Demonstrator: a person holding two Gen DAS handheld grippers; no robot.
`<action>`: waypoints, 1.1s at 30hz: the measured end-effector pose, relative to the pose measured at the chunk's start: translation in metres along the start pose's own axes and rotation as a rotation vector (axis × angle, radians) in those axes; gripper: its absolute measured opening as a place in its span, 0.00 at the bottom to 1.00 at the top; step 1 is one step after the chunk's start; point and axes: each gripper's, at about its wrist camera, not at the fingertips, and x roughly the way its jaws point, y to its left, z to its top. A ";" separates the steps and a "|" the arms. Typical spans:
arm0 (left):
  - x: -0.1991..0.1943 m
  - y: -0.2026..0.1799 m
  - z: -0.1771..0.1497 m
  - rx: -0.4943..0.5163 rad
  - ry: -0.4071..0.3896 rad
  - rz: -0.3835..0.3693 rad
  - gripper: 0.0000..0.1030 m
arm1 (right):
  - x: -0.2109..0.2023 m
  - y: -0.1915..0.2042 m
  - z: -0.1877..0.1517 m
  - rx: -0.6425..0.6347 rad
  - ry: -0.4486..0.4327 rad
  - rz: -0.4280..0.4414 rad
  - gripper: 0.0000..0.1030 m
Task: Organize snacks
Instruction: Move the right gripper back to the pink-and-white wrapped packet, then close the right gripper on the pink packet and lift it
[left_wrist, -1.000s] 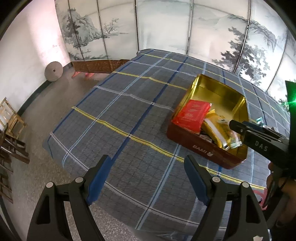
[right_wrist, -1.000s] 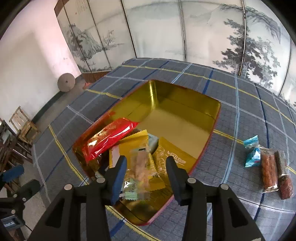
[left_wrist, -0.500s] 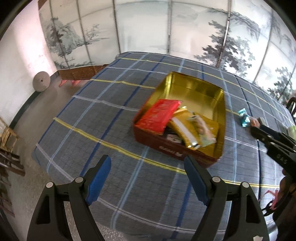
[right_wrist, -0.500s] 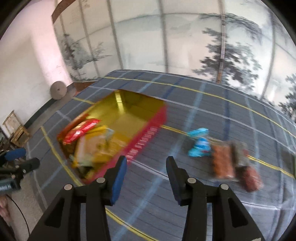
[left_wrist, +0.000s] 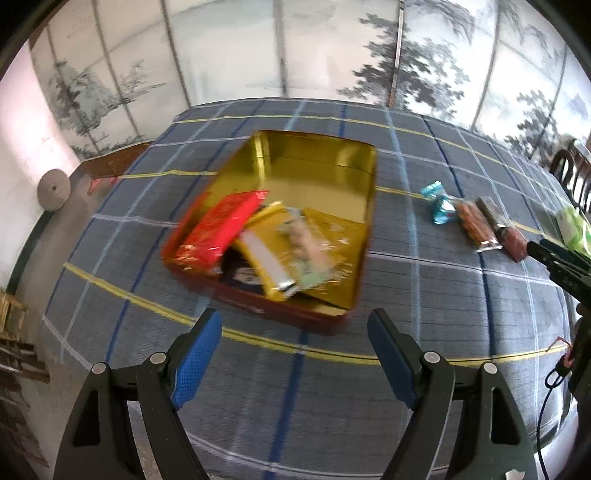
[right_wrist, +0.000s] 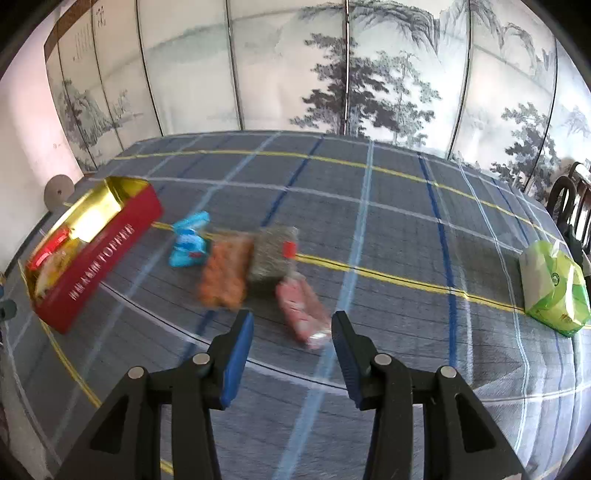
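The right tongs (right_wrist: 291, 332), spread and empty, hang over the loose snacks (right_wrist: 258, 266) on the table (right_wrist: 406, 229) beside the tin (right_wrist: 96, 243), apparently lining up on one to grab, while the left tongs (left_wrist: 295, 347) hold spread near the tin, clear of the reach.

We see the left hand-held gripper (left_wrist: 295, 343) at the bottom of its own view, its two blue-padded fingers (left_wrist: 194, 360) spread wide with nothing between them. The right hand-held gripper (right_wrist: 291, 343) fills the bottom of its own view the same way, jaws parted and empty, blue pads (right_wrist: 236, 356) facing each other. In the left view the right hand-held gripper also shows as a dark shape at the right edge of the frame, pointing toward the left.
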 end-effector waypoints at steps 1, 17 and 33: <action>0.001 -0.004 0.001 0.006 0.003 -0.002 0.76 | 0.004 -0.004 -0.002 -0.006 0.007 0.004 0.44; 0.029 -0.080 0.022 0.100 0.040 -0.067 0.76 | 0.039 -0.008 -0.005 -0.083 -0.002 0.103 0.26; 0.059 -0.149 0.041 0.127 0.062 -0.225 0.76 | 0.030 -0.061 -0.017 0.064 -0.032 -0.048 0.23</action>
